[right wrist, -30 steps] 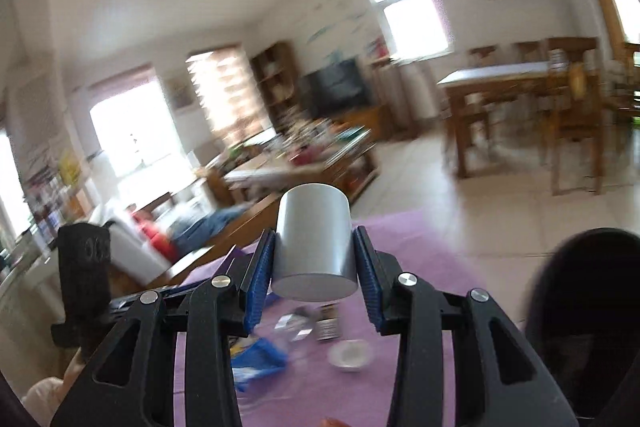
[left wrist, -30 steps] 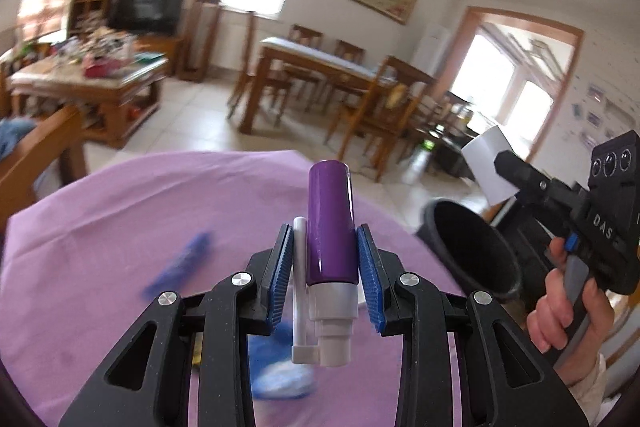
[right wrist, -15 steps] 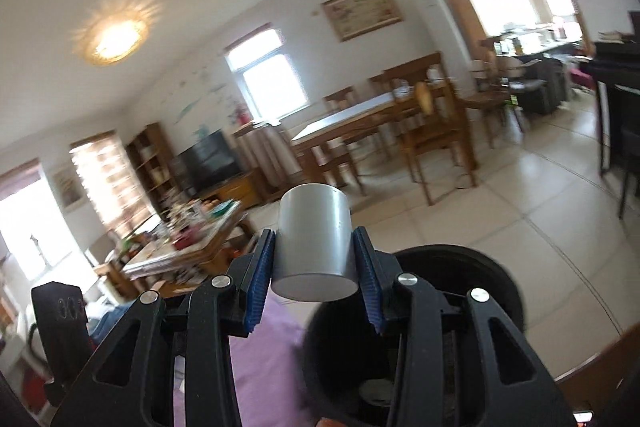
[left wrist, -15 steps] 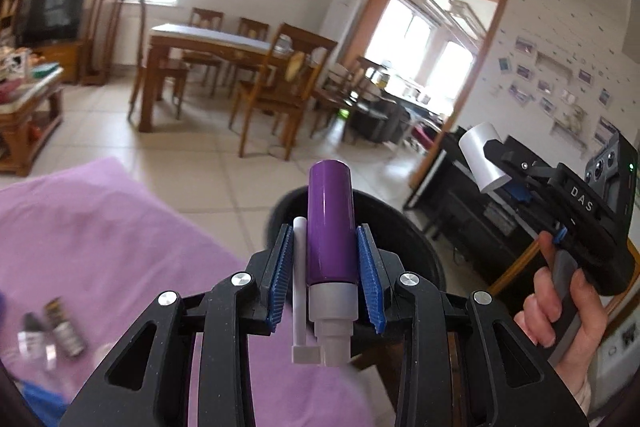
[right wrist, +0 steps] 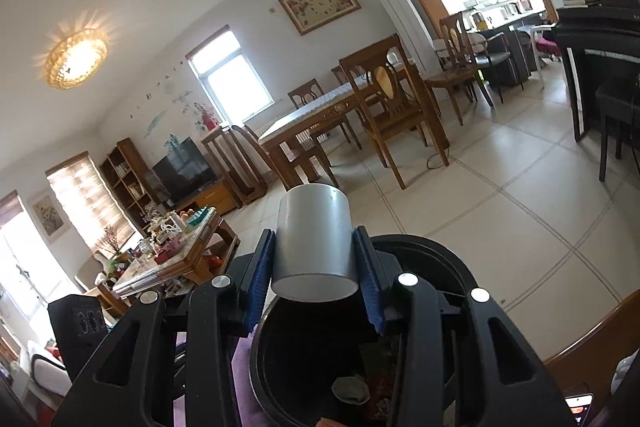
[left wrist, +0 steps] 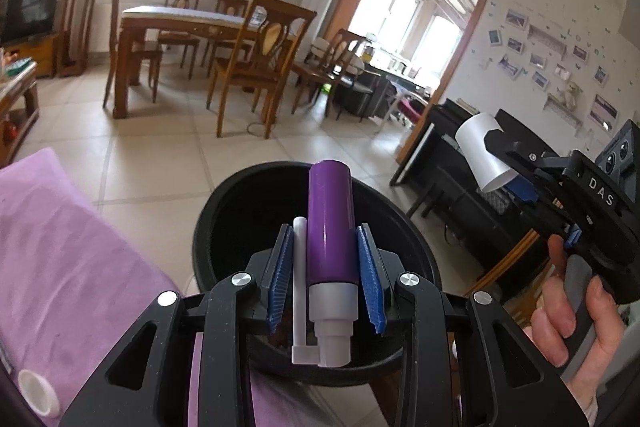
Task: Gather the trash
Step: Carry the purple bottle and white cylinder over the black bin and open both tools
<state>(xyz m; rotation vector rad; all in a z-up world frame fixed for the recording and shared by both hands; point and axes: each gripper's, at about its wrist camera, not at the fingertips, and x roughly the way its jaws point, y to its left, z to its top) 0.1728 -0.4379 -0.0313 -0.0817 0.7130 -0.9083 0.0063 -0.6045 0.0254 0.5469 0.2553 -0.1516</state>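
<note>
The left gripper (left wrist: 325,275) was closed on a purple bottle (left wrist: 330,223), its blue pads (left wrist: 280,279) pressed to the sides, the white cap end toward the camera and a white straw-like tube (left wrist: 299,291) clamped alongside. The bottle pointed out over the open mouth of a black bin (left wrist: 224,219), which stood just beside the edge of the purple-clothed tabletop (left wrist: 68,259). A small white cup (left wrist: 36,391) sat on the cloth at lower left. The right gripper (right wrist: 314,283) was closed on a grey paper cup (right wrist: 314,239), rim toward the camera, held above the same bin (right wrist: 456,275), where a crumpled scrap (right wrist: 351,389) lay inside. In the left view the right gripper (left wrist: 504,167) appeared to the right of the bin, held in a hand (left wrist: 576,311). Farther off stood a dining table (left wrist: 180,19) with wooden chairs (left wrist: 260,55).
</note>
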